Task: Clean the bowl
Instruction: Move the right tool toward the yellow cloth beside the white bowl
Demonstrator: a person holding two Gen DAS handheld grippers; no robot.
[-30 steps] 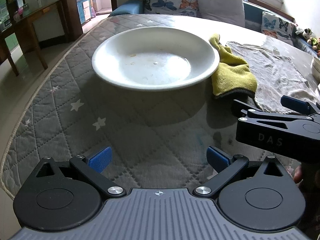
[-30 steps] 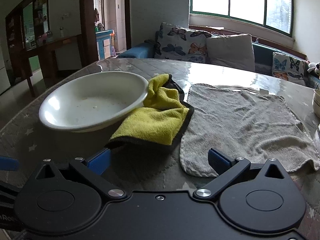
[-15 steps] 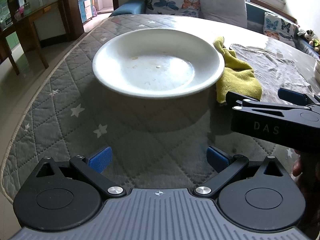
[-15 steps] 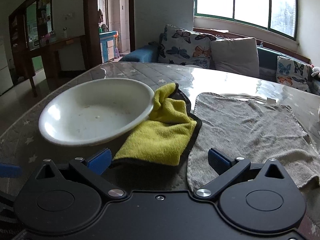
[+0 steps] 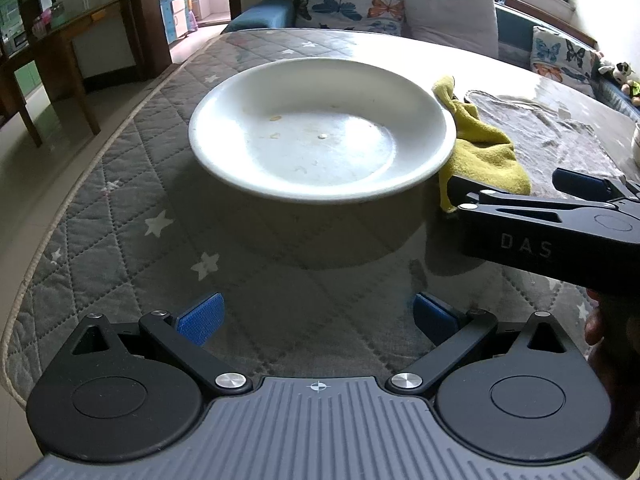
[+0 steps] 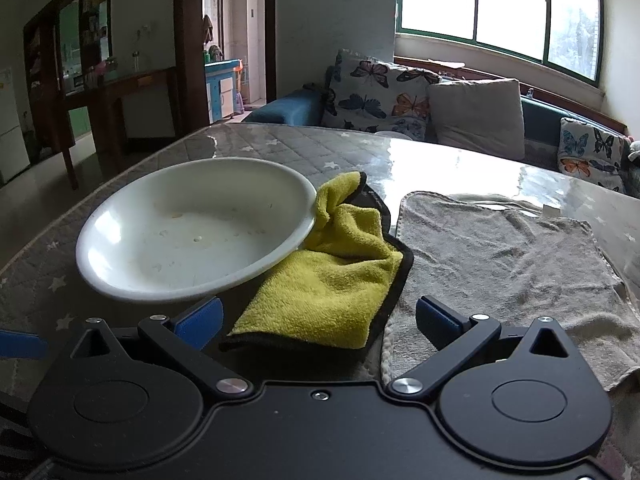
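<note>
Quilted table [image 5: 120, 200] carries a soiled white bowl [image 5: 320, 132] ahead of the left gripper [image 5: 316, 316] — the yellow cloth [image 6: 332, 280] lies just before the right gripper [image 6: 318, 318]; both spread wide, empty.

I am looking into a lived-in home, a sitting and dining room. Behind the round worktop [image 6: 460, 160], with its quilted star-patterned cover under glass, I see a blue sofa [image 6: 288, 110] piled with butterfly-print cushions [image 6: 380, 96] and a plain grey one [image 6: 476, 116] below a green-framed window [image 6: 500, 8]. To the left a dark wooden side table [image 6: 120, 92] holds bottles and jars, and a doorway [image 6: 236, 40] opens onto a tiled room beyond.
</note>
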